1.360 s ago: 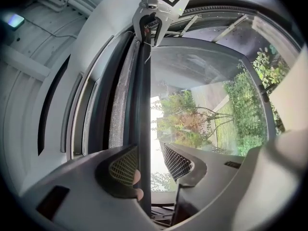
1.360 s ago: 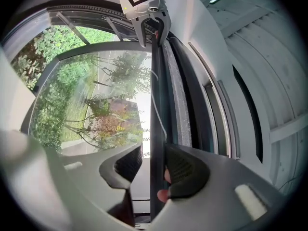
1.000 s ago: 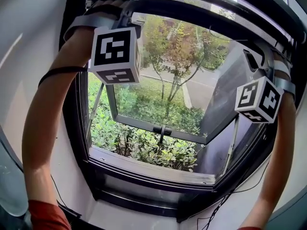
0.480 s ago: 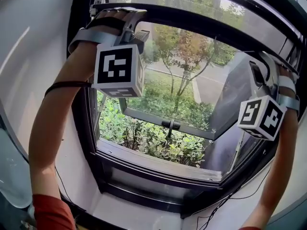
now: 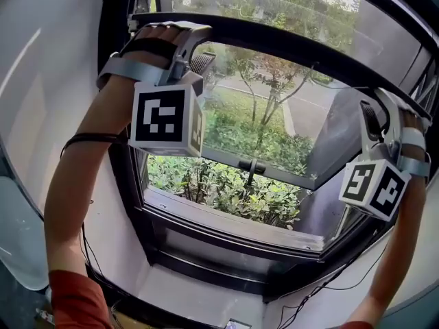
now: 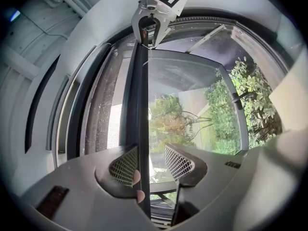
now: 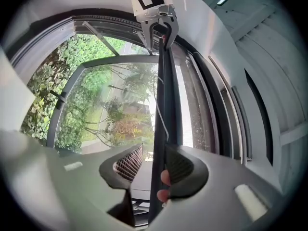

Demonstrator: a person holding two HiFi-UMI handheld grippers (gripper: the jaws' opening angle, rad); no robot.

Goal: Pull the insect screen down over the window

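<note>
The insect screen's black pull bar (image 5: 288, 46) crosses the top of the window, with grey mesh (image 5: 274, 9) above it. My left gripper (image 5: 195, 43) sits over the bar's left end and my right gripper (image 5: 376, 108) over its right end. In the left gripper view the bar (image 6: 139, 105) lies against one pad (image 6: 124, 165), and the other pad stands apart from it. In the right gripper view the bar (image 7: 163, 95) rests on one pad (image 7: 179, 170), with a gap to the other pad. Both grippers are open around the bar, and fingertips show behind it.
Below the bar an outward-tilted glass sash (image 5: 274, 139) with a black handle (image 5: 252, 164) stands open over shrubs. The dark sill (image 5: 233, 228) runs along the bottom. Cables (image 5: 322, 290) hang at the lower right. White wall flanks the frame on both sides.
Both grippers have come down with the pull bar between their jaws, and more mesh shows above the bar. The view has also tilted a little upward.
</note>
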